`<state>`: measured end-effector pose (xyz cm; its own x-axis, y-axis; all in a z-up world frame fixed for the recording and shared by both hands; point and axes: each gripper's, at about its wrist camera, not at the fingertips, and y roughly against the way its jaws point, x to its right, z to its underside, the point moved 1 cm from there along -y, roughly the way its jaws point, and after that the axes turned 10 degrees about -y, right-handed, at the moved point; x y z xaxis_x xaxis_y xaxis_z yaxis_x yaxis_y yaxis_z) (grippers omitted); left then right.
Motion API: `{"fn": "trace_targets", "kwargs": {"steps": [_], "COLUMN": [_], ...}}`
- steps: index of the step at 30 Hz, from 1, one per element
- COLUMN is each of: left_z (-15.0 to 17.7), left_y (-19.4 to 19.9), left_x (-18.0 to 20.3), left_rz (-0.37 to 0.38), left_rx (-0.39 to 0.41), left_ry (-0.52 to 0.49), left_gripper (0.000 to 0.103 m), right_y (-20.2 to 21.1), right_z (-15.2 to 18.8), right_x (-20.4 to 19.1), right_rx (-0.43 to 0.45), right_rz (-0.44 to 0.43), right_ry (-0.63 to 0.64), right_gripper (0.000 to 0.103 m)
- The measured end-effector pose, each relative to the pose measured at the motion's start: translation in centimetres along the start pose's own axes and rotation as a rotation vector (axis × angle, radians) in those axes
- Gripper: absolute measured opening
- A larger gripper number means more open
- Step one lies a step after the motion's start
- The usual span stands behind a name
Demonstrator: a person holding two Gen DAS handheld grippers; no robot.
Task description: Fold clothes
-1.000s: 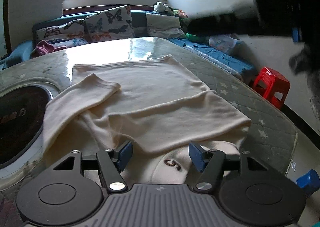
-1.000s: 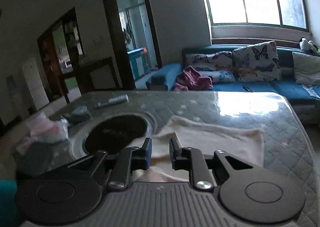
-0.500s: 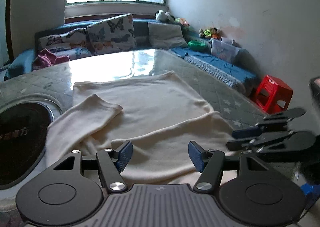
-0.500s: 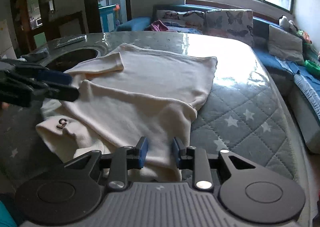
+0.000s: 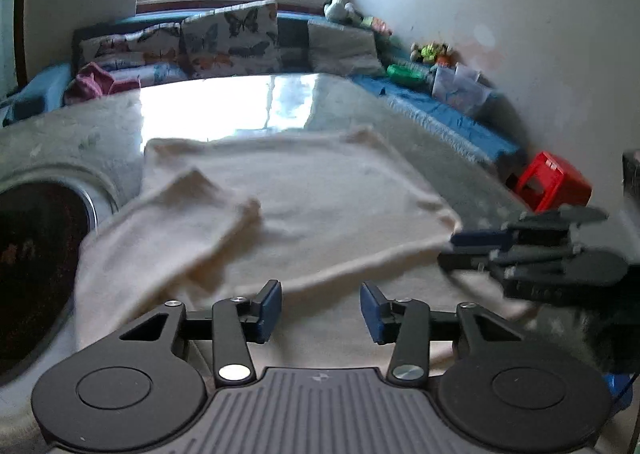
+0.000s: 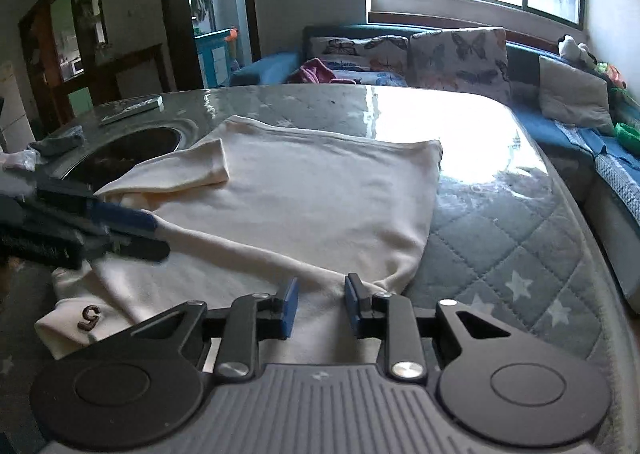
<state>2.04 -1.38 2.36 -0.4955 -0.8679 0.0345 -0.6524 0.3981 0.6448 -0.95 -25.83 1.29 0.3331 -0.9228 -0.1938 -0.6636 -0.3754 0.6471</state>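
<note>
A cream sweater (image 5: 320, 189) (image 6: 304, 189) lies flat on the quilted grey table (image 6: 500, 246), with both sleeves folded across its body. A brown "5" patch (image 6: 90, 312) shows on its near end. My left gripper (image 5: 320, 308) hovers open just over the sweater's near edge, with nothing between its blue pads. It also shows at the left of the right wrist view, left gripper (image 6: 152, 234), low over the sleeve. My right gripper (image 6: 320, 304) is open with its fingertips down at the near right corner, cloth lying between them. From the left wrist view, the right gripper (image 5: 460, 250) is blurred.
A dark round inset (image 5: 32, 254) (image 6: 132, 149) sits in the table left of the sweater. A remote (image 6: 132, 107) and a grey rag (image 6: 60, 141) lie beyond it. A sofa with butterfly cushions (image 6: 460, 53) runs behind. A red stool (image 5: 552, 181) stands past the table's right edge.
My right gripper swung round from the table's far side and dropped to the sweater's near right corner, jaws a little wider. My left gripper moved forward and lower over the near edge.
</note>
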Motion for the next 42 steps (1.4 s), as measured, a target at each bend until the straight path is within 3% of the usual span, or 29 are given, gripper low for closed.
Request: {"fn": "trace_targets", "kwargs": {"steps": [5, 9, 14, 17, 18, 19, 25, 29, 34, 37, 42], "left_z": [-2.3, -2.7, -2.6, -2.4, -2.5, -2.6, -2.3, -1.4, 0.8, 2.7, 5.9], "left_y": [-1.4, -3.8, -5.9, -5.8, -5.6, -5.2, -0.2, 4.1, 8.7, 10.5, 11.3], "left_x": [-0.8, -1.1, -1.4, -2.3, -2.8, -3.4, -7.6, -10.3, -13.3, -14.7, -16.3], "left_rz": [-0.149, -0.207, -0.238, -0.247, -0.236, -0.227, -0.257, -0.328, -0.425, -0.461, -0.498], "left_rx": [0.023, -0.013, -0.041, -0.024, -0.019, -0.012, 0.085, 0.148, 0.197, 0.207, 0.142], "left_ry": [-0.044, -0.082, -0.101, -0.082, -0.066, -0.043, 0.083, 0.141, 0.214, 0.253, 0.274], "left_gripper": [0.048, 0.048, 0.046, 0.026, 0.013, 0.008, 0.005, 0.005, 0.005, 0.005, 0.005], "right_y": [0.0, -0.1, -0.3, -0.4, -0.5, -0.5, -0.9, -1.2, -1.3, -1.3, -1.3], "right_z": [0.4, 0.7, 1.2, 1.5, 1.5, 1.6, 1.7, 1.8, 1.8, 1.8, 1.8], "right_x": [-0.4, -0.6, -1.4, -1.9, -2.0, -2.1, -2.6, -2.9, -3.0, -3.0, -2.9], "right_rx": [0.015, 0.035, 0.050, 0.054, 0.052, 0.049, 0.035, 0.021, 0.016, 0.015, 0.014], "right_rz": [-0.002, -0.020, -0.034, -0.038, -0.041, -0.043, -0.056, -0.060, -0.057, -0.058, -0.059], "right_ry": [0.010, -0.004, 0.040, 0.067, 0.071, 0.076, 0.104, 0.124, 0.130, 0.131, 0.131], "right_gripper": [0.037, 0.045, 0.066, 0.077, 0.078, 0.082, 0.093, 0.102, 0.103, 0.103, 0.103]}}
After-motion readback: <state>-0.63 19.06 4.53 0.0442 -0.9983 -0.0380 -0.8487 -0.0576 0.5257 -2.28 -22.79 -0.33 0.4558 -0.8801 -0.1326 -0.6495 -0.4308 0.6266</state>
